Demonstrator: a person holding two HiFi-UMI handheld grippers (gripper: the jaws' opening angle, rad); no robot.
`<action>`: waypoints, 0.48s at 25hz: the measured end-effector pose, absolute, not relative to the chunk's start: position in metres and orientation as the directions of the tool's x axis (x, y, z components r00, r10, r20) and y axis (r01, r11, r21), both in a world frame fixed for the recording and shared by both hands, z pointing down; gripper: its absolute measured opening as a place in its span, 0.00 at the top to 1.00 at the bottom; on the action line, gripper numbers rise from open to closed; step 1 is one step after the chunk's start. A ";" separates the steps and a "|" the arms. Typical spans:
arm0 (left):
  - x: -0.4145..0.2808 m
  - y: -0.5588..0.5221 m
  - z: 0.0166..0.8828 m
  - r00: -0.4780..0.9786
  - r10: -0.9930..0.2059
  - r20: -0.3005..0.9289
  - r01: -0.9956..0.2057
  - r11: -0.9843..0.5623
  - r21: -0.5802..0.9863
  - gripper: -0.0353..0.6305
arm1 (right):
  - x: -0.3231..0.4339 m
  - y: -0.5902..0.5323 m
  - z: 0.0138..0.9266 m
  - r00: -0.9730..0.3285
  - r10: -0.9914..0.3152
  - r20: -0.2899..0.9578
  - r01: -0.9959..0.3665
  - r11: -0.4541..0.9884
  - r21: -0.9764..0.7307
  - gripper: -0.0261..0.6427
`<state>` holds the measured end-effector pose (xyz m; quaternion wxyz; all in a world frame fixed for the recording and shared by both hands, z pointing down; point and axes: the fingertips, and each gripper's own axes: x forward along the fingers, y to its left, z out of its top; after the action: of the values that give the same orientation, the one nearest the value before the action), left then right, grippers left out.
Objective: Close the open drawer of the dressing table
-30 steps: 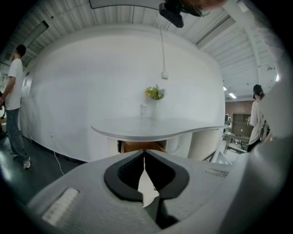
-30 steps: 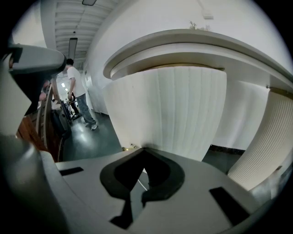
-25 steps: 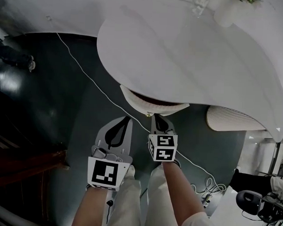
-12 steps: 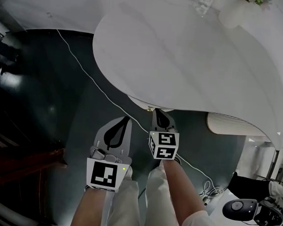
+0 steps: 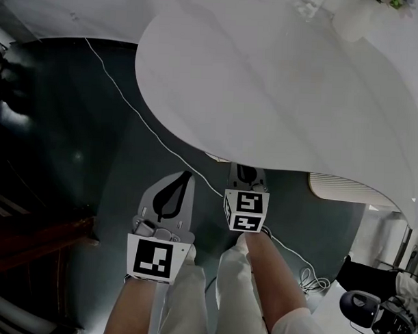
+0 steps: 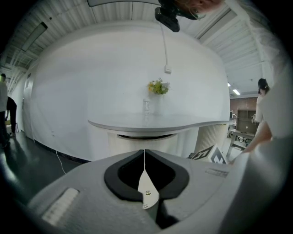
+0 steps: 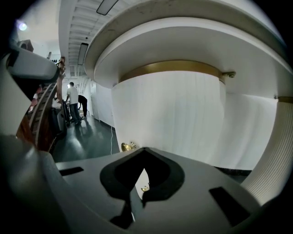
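Observation:
The white dressing table [image 5: 267, 83] fills the upper head view, and only a thin sliver of its drawer [image 5: 219, 158] peeks out under the curved top. My right gripper [image 5: 245, 169] is shut, its tip tucked under the table edge right at the drawer. In the right gripper view the shut jaw tips [image 7: 143, 150] sit very close to the drawer's white fluted front [image 7: 169, 114], beside a gold knob [image 7: 127, 146]. My left gripper [image 5: 178, 183] hangs shut and holds nothing, back from the table; from its own view [image 6: 144, 151] the drawer front [image 6: 142, 139] looks nearly flush.
A white cable [image 5: 139, 116] runs across the dark floor. A ribbed white cylinder [image 5: 342, 188] stands under the table to the right. A vase of flowers [image 6: 158, 89] stands on the tabletop. Dark wooden furniture [image 5: 35, 242] is at the left. People stand far off [image 7: 72, 103].
The drawer has slid in under the tabletop from well out to almost hidden. My right gripper moved forward with it. The left gripper stayed put.

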<state>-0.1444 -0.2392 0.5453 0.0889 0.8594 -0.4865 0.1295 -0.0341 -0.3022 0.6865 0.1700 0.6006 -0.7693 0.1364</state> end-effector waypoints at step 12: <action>-0.144 -0.250 0.547 0.501 -0.814 0.295 -0.857 -0.514 0.035 0.92 | -0.029 -0.321 0.684 -0.213 -0.897 0.386 -0.960 0.266 0.091 0.97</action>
<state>-0.1440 -0.2499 0.5474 0.0886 0.8616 -0.4847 0.1216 -0.0290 -0.3209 0.6844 0.1843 0.5998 -0.7741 0.0843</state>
